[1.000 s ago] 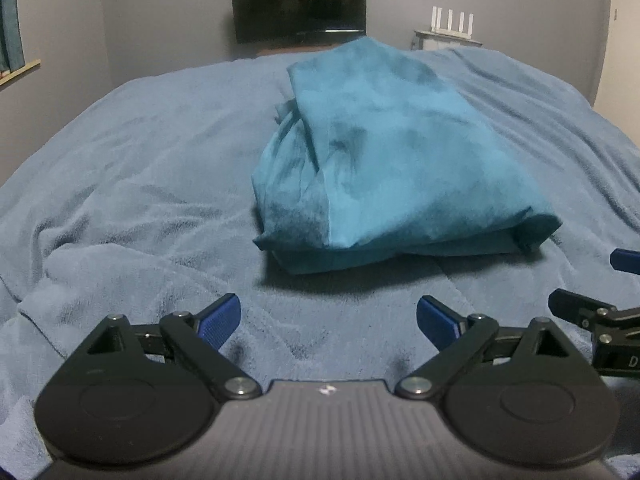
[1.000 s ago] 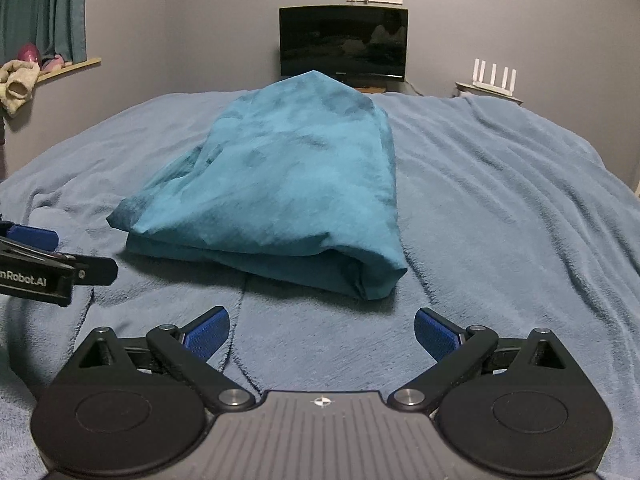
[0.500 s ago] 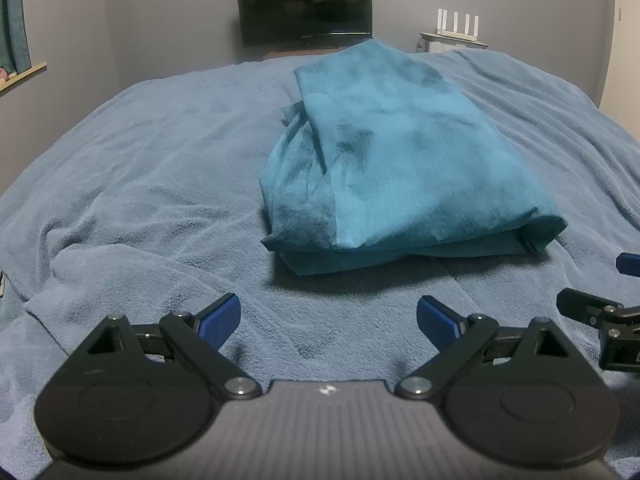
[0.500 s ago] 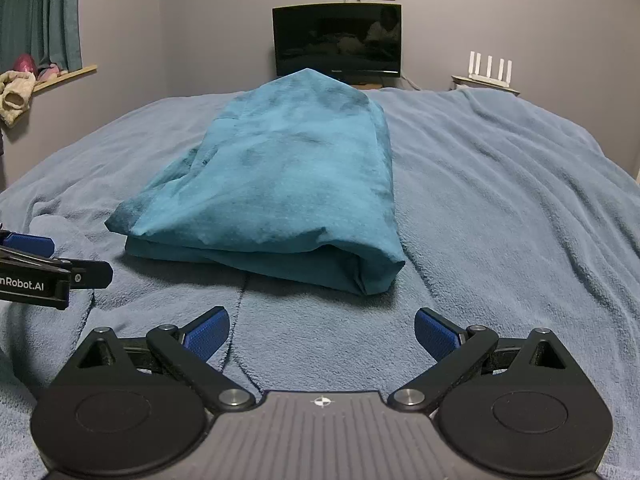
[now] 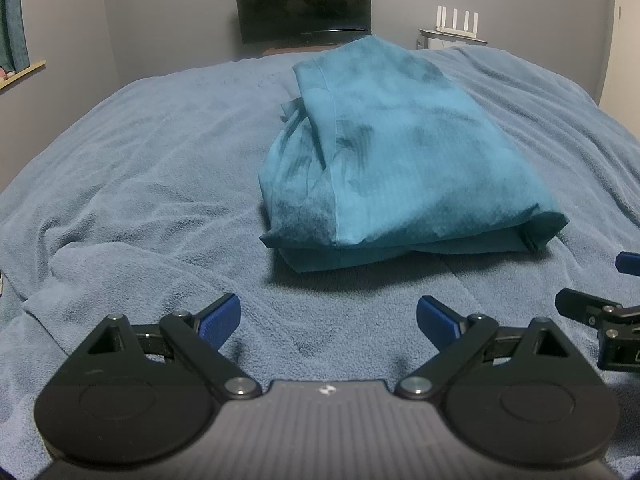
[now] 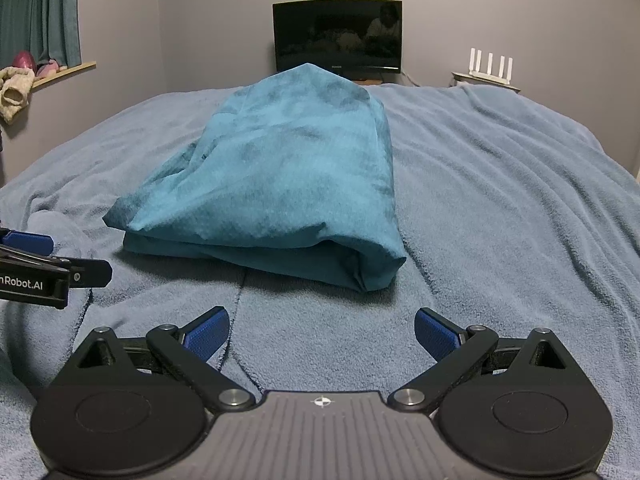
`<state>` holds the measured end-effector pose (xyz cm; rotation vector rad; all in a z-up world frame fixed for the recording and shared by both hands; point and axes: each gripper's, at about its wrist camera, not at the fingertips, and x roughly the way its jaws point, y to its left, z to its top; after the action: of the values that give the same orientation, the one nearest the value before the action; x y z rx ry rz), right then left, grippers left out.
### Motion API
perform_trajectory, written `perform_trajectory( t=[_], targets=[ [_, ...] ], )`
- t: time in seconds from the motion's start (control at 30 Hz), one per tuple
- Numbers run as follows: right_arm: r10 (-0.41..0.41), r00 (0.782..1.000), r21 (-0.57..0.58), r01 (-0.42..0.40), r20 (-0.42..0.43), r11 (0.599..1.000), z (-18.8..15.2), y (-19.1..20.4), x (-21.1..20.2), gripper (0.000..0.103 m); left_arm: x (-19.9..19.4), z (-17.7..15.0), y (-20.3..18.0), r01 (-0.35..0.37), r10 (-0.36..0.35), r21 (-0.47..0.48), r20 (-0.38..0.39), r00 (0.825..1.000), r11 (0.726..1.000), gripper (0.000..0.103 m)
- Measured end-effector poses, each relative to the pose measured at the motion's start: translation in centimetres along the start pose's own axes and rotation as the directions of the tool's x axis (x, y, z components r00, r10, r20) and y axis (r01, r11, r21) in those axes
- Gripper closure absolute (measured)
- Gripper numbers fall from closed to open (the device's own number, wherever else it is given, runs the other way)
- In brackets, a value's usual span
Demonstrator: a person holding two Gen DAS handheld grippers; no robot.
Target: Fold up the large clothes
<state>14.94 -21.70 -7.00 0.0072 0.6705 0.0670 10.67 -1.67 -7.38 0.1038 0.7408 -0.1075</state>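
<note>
— On the bed (image 5: 120, 168), where's the cloth?
— Folded teal cloth (image 5: 400, 168) lies ahead of both claws, apart from them, nearer the middle.
— And the claws?
— Left claw (image 5: 328, 316) gapes wide, empty, over the blanket. Right claw (image 6: 322, 326) likewise spread, holding nothing, just beside the left.

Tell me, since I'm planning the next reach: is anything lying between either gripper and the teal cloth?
Nothing visible. Only bare blue blanket lies between the open right gripper, the open left gripper and the folded teal cloth.
</note>
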Motion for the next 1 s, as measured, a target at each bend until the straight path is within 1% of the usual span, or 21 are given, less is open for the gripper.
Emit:
perform_trajectory(
  t=[1.0],
  targets=[
    [0.002, 1.0, -0.006, -0.002, -0.018, 1.0, -0.04, -0.02, 0.32, 0.002, 0.38, -0.21, 0.07, 0.005, -0.004, 0.004, -0.011, 1.0, 1.0, 0.008]
  ],
)
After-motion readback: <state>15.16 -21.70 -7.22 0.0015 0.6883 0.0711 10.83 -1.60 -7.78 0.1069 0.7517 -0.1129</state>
